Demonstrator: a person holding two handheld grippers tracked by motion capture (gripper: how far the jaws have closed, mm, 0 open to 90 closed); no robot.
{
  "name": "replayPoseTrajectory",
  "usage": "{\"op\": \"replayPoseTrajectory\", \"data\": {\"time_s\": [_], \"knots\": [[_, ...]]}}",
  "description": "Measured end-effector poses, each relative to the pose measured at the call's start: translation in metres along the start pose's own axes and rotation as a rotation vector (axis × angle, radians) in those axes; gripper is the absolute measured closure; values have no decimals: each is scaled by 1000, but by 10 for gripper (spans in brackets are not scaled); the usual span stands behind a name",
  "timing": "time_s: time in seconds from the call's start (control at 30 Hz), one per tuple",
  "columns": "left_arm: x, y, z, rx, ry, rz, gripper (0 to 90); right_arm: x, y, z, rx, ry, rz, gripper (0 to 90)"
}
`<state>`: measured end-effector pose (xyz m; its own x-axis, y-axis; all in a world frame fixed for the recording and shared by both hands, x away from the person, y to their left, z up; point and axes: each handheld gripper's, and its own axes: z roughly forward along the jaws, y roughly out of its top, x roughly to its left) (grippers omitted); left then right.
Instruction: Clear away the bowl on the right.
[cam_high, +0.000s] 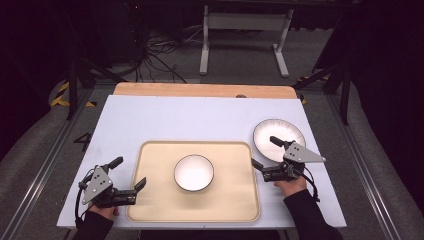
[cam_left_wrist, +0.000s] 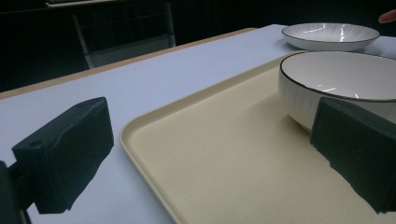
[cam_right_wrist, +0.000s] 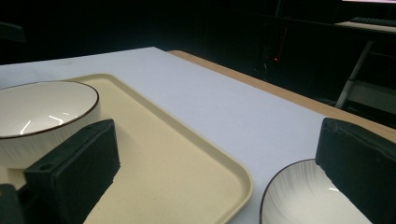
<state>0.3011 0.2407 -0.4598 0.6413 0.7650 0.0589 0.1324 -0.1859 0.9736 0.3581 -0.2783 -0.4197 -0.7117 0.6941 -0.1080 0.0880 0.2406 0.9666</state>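
Taking the tray (cam_high: 150, 200) as the landmark: nearest the person, the left gripper (cam_high: 130, 176) sits at the tray's near left corner, jaws spread wide and holding nothing. One jaw hangs over the tray's left rim and the other over the bare table (cam_high: 150, 115) just outside it. The left gripper view shows the same, with the tray (cam_left_wrist: 196, 154) edge running between the two pads.

The right gripper (cam_high: 264, 152) is off the tray's right edge, also spread and empty. One jaw lies over the near rim of the plate (cam_high: 287, 131) and the other reaches toward the tray's right rim. In the right gripper view the plate (cam_right_wrist: 299, 200) edge sits just under one pad, though whether it touches cannot be told.

The bowl (cam_high: 194, 172) stands upright and empty in the middle of the tray. The plate rests on the table just beyond the tray's far right corner, apart from it.

As a judgement: the bowl looks already placed, while the plate is not yet gripped or lifted. Pinching it and carrying it onto the tray beside the bowl appears to be what remains.
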Motion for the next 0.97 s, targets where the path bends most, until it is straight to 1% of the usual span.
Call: {"op": "replayPoseTrajectory", "data": {"time_s": [0.1,0.13,0.2,0.27,0.3,0.4,0.47,0.57,0.6,0.67,0.8,0.9,0.97], "knots": [[0,0,0,-3,0,-1,1,2,-3,-1,-2,-4,-7,0],[0,0,0,-2,-1,0,1,4,-7,-2,-4,-8,-12,0],[0,0,0,-3,-2,0,2,4,-11,-1,12,-2,-4,0],[0,0,0,-3,-2,0,2,4,-13,-1,14,-2,-2,0],[0,0,0,-3,-2,0,2,4,-18,0,30,2,5,0],[0,0,0,-3,-3,0,1,6,-22,2,52,5,-8,0],[0,0,0,-2,-3,1,1,7,-22,1,49,6,-18,0],[0,0,0,-4,-3,3,2,8,-22,1,53,11,-19,0],[0,0,0,-4,-4,3,2,10,-22,2,54,11,-32,0],[0,0,0,-5,-5,2,1,11,-22,2,63,10,-42,0],[0,0,0,-6,-7,2,2,14,-22,3,62,19,-60,0],[0,0,0,-4,-6,2,2,14,-22,3,59,19,-60,0],[0,0,0,-7,-7,2,2,13,-23,3,56,20,-53,0]]}}
